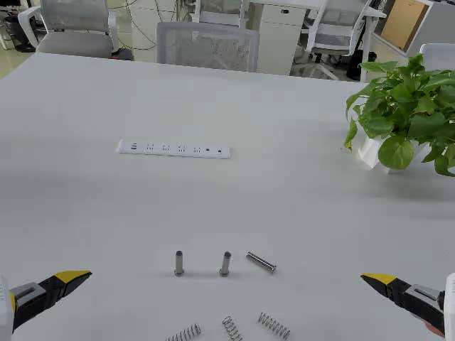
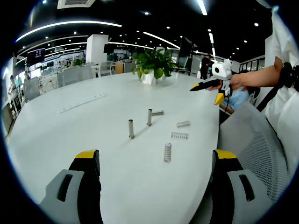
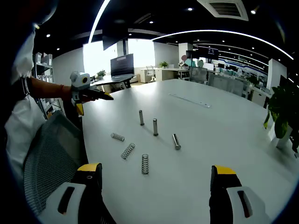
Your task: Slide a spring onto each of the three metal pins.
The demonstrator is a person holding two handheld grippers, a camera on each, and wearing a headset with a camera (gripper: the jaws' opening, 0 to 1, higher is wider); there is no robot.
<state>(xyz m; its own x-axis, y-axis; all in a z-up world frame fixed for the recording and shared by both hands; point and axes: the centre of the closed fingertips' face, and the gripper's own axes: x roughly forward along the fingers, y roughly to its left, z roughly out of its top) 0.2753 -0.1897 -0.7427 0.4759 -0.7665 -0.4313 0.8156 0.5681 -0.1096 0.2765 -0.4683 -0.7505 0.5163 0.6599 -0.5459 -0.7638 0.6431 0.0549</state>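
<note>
Two metal pins stand upright on the white table, one [image 1: 179, 263] to the left of the other [image 1: 225, 263], and a third pin [image 1: 261, 262] lies flat to their right. Three loose springs [image 1: 185, 333] [image 1: 231, 328] [image 1: 274, 325] lie just in front of them. My left gripper [image 1: 75, 275] hovers at the lower left and my right gripper [image 1: 377, 279] at the lower right, both well clear of the parts. The left gripper [image 2: 156, 154] has its jaws wide apart with nothing between them, as does the right gripper [image 3: 156, 169].
A white power strip [image 1: 174, 149] lies mid-table beyond the pins. A potted green plant [image 1: 409, 114] stands at the right. Office chairs [image 1: 206, 44] line the far edge. Open tabletop [image 1: 106, 213] surrounds the parts.
</note>
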